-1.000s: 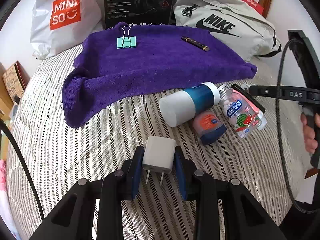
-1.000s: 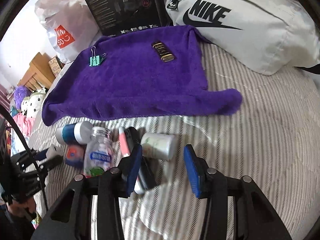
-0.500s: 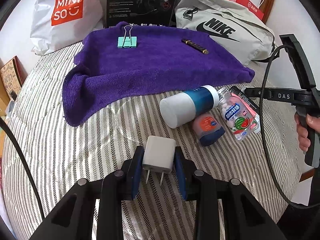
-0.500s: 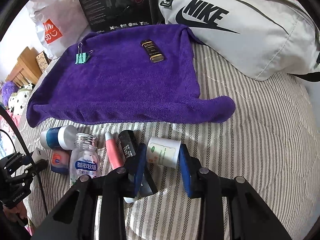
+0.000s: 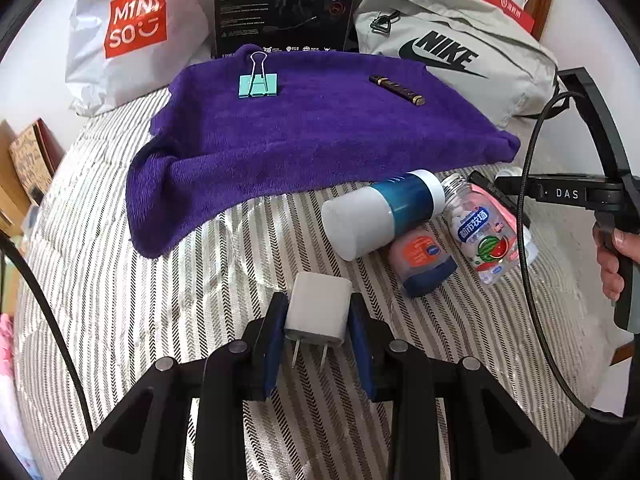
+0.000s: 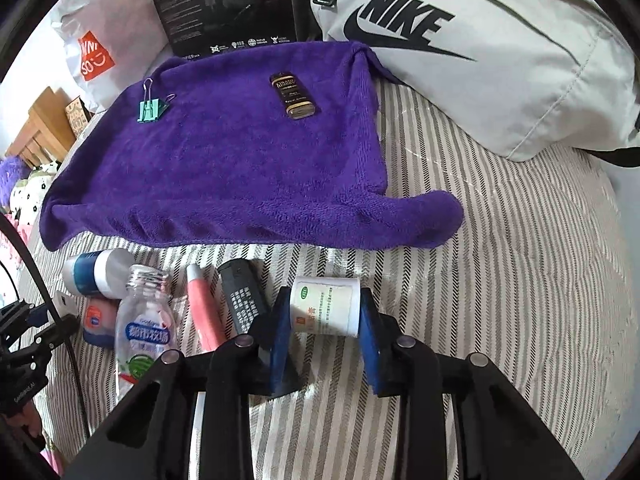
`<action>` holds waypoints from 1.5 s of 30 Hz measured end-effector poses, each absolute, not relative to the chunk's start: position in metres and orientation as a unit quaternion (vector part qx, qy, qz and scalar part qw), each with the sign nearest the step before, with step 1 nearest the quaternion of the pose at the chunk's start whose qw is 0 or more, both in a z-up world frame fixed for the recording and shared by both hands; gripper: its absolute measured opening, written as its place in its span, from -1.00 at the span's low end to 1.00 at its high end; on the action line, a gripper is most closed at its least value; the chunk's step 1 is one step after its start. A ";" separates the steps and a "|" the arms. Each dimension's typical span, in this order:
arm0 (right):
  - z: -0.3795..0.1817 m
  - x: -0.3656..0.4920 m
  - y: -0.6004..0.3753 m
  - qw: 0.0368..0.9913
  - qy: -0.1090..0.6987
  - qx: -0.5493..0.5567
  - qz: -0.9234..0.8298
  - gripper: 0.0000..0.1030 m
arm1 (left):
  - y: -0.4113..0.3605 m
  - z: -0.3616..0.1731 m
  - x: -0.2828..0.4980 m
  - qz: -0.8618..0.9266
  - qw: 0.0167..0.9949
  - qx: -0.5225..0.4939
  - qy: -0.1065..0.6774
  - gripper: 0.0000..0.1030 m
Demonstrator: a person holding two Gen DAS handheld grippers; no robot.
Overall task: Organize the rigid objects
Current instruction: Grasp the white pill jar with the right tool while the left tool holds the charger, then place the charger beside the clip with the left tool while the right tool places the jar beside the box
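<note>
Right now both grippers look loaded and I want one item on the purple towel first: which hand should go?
Probably left: its fingers grip the white plug adapter clear of the bedspread. The right gripper has only closed on the white jar.

The purple towel (image 6: 240, 168) is a thick, fuzzy, matt cloth; the striped bedcover (image 6: 520, 280) is a woven herringbone fabric. The white charger (image 5: 318, 308) is smooth matt plastic with bare metal prongs; the clear candy bottle (image 5: 484, 236) is glossy plastic; the binder clip (image 5: 258, 82) has shiny wire handles.
</note>
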State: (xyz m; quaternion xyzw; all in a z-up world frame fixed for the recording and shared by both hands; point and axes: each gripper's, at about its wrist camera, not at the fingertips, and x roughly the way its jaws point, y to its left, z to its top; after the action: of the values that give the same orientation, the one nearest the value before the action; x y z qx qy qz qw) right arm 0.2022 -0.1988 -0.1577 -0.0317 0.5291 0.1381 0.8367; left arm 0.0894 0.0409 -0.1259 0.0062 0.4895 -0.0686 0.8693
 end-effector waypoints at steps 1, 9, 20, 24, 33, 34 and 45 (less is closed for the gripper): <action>-0.159 0.202 -0.199 0.839 0.524 -0.033 0.139 -0.39 | 0.040 -0.126 0.089 -0.067 0.870 0.008 0.488 -0.42; -0.143 0.192 -0.222 0.840 0.517 0.010 0.166 -0.40 | 0.057 -0.119 0.087 -0.074 0.868 -0.035 0.490 -0.43; -0.106 0.176 -0.228 0.845 0.493 0.010 0.207 -0.40 | 0.077 -0.084 0.081 -0.070 0.880 -0.057 0.466 -0.43; -0.096 0.181 -0.216 0.845 0.484 -0.003 0.227 -0.40 | 0.080 -0.068 0.089 -0.071 0.886 -0.055 0.455 -0.43; -0.084 0.217 -0.190 0.844 0.472 -0.029 0.254 -0.40 | 0.088 -0.057 0.137 -0.069 0.890 -0.052 0.448 -0.43; -0.084 0.222 -0.188 0.844 0.472 -0.031 0.254 -0.40 | 0.088 -0.058 0.142 -0.069 0.890 -0.051 0.448 -0.43; -0.106 0.277 -0.171 0.831 0.494 -0.060 0.249 -0.40 | 0.084 -0.069 0.205 -0.072 0.886 -0.044 0.457 -0.43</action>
State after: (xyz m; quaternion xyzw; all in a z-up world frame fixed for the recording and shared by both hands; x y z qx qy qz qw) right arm 0.2767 -0.1712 -0.1063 -0.0596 0.4938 0.2487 0.8311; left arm 0.2050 0.0836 -0.0689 -0.0436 0.4566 -0.0717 0.8857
